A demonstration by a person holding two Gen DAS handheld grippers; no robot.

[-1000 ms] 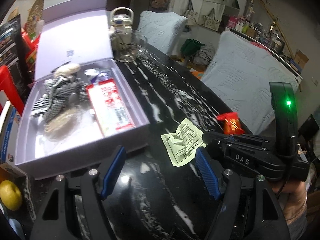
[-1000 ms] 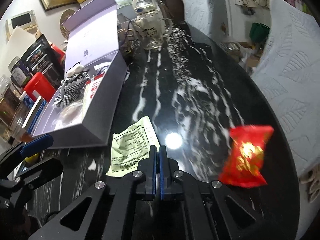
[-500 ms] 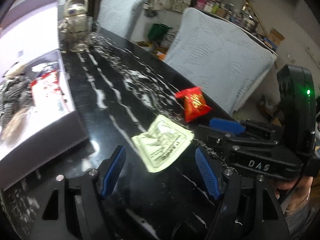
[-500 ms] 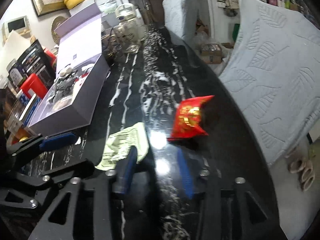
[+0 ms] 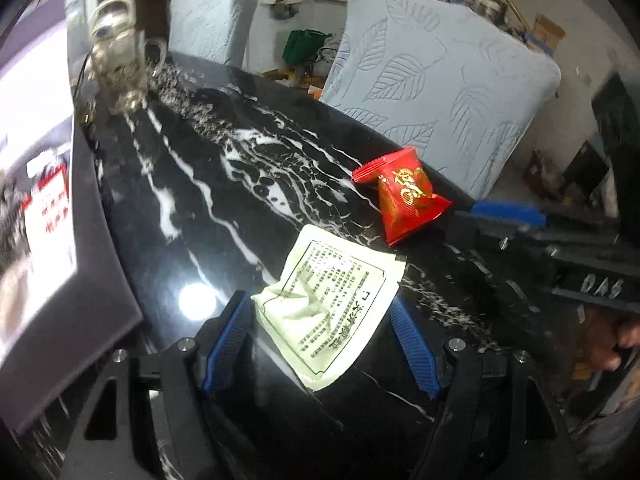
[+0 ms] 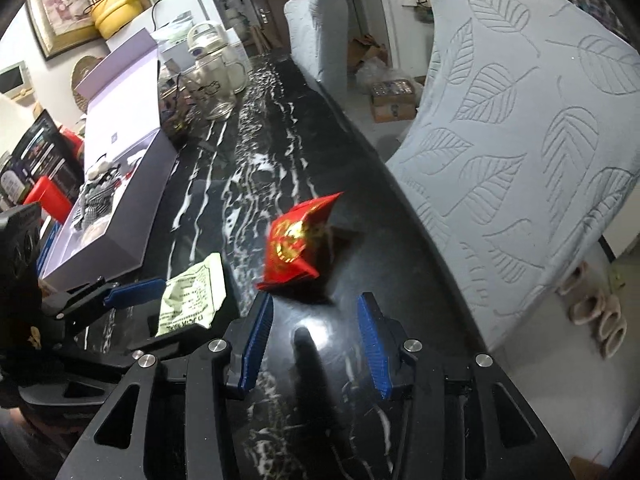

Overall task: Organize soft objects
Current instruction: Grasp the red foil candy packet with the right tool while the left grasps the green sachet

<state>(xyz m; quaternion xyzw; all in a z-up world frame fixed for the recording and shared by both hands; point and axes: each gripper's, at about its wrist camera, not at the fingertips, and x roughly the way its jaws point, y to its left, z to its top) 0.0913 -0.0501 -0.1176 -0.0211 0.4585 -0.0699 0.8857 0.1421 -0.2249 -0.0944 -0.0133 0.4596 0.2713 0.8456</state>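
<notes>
A pale green printed sachet lies on the black marble table, between the open fingers of my left gripper; it also shows in the right wrist view. A red snack packet lies just beyond it near the table's right edge. In the right wrist view the red packet sits just ahead of my open, empty right gripper. The open lavender box at the left holds a checked cloth and other packets.
A glass teapot and a glass mug stand at the table's far end. Two chairs with pale blue leaf covers stand along the table's right edge. Clutter and a red box sit left of the lavender box.
My right gripper has opened and swung right to face the red packet. My left gripper has moved right from the box until the green sachet lies between its fingers.
</notes>
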